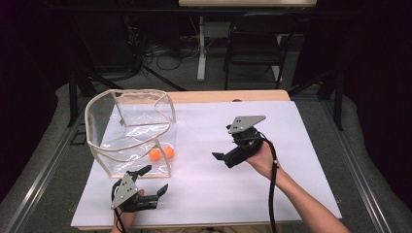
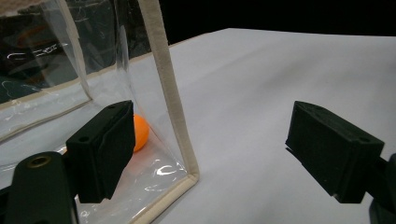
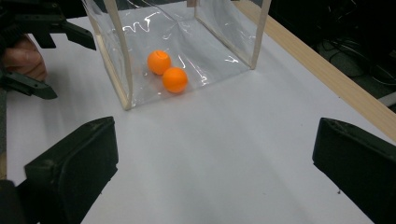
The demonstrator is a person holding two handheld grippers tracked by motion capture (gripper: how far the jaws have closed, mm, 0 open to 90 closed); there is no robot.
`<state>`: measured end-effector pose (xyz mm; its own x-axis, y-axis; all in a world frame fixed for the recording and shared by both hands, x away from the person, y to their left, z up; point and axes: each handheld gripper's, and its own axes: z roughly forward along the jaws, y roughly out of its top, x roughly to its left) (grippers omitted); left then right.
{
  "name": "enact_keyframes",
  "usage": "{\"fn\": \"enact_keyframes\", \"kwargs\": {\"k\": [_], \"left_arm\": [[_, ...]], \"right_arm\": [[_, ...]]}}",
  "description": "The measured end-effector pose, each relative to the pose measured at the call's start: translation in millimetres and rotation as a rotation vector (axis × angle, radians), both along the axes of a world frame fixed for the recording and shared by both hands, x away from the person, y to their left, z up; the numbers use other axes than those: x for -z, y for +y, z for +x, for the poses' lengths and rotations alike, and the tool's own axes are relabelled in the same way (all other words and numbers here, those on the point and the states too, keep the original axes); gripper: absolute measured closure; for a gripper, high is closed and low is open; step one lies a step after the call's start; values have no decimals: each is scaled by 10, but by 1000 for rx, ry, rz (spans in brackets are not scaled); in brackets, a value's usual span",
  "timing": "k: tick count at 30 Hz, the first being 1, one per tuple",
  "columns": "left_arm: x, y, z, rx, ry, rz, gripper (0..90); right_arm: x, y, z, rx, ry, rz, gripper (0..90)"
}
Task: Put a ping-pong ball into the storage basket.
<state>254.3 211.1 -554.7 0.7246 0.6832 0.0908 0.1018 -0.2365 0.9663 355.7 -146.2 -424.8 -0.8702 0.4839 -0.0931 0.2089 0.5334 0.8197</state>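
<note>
— What's the biggest thing there?

— The table, covered by a white sheet, with a strip of bare wood showing along its far edge.

— And on it?

— A clear plastic bag with cream-coloured piping along its edges. It stands upright and open-topped at the table's far left corner, its near wall reaching about halfway toward the near edge.

— Anything inside?

— Two orange balls, resting on the bag's floor close to its near right corner. In the right gripper view they sit touching one another. In the left gripper view one of them peeks out from behind a jaw, seen through the plastic.

— Where are the left tongs?

— By the near edge toward the left corner, held in the person's hand just in front of the bag. The jaws are spread wide with nothing between them; one lies just beside the bag's near bottom corner, and I cannot tell whether it touches the plastic.

— And the right tongs?

— Held over the middle of the table, well apart from the bag, pointing left toward it. Their jaws also gape wide and carry nothing.
</note>
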Motion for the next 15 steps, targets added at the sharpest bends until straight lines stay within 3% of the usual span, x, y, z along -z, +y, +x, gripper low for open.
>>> {"fn": "enact_keyframes", "kwargs": {"k": [15], "left_arm": [[-9, -2, -16, -5, -4, -1, 157]], "right_arm": [[191, -139, -94, 16, 7, 12, 0]]}}
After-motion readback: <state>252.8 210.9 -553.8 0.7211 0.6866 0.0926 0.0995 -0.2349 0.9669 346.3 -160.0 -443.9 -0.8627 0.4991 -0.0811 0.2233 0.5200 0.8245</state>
